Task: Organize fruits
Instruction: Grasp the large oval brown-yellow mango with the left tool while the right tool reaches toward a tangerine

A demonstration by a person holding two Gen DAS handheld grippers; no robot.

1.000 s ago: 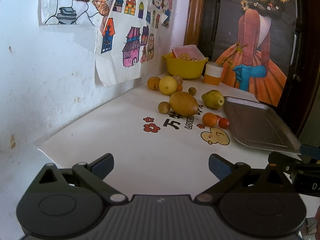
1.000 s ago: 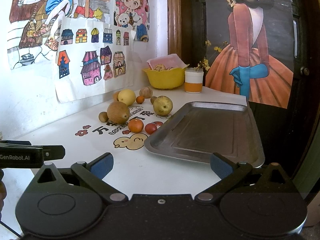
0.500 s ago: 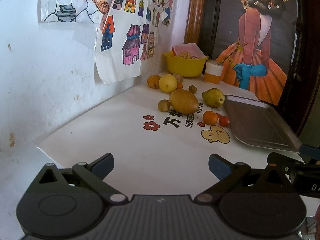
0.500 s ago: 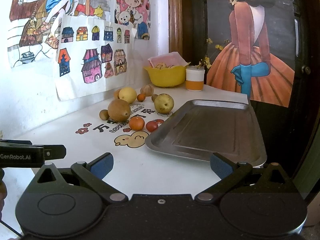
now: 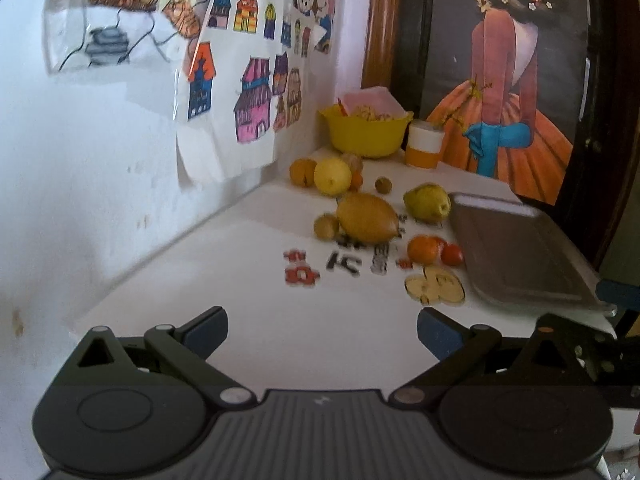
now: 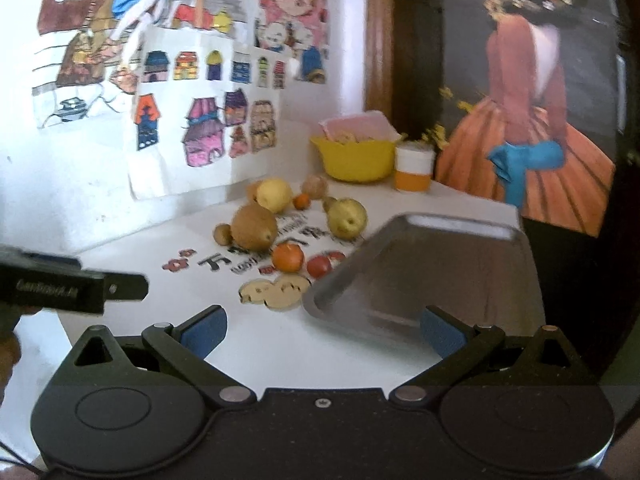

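Note:
Several fruits lie in a loose cluster on the white table: a big brown oval fruit, a green pear, a yellow round fruit, an orange and a small red tomato. A metal tray sits empty to their right. My left gripper stands open over the near table, well short of the fruit. My right gripper is open too, at the tray's near corner. Neither holds anything.
A yellow bowl and a white-and-orange cup stand at the back corner. Paper drawings hang on the white wall at left. A dark poster panel closes the right side. The left gripper's body shows at the right view's left.
Both grippers have moved forward toward the fruit and tray, which look larger now. The right view has tilted and blurred. Both stay open.

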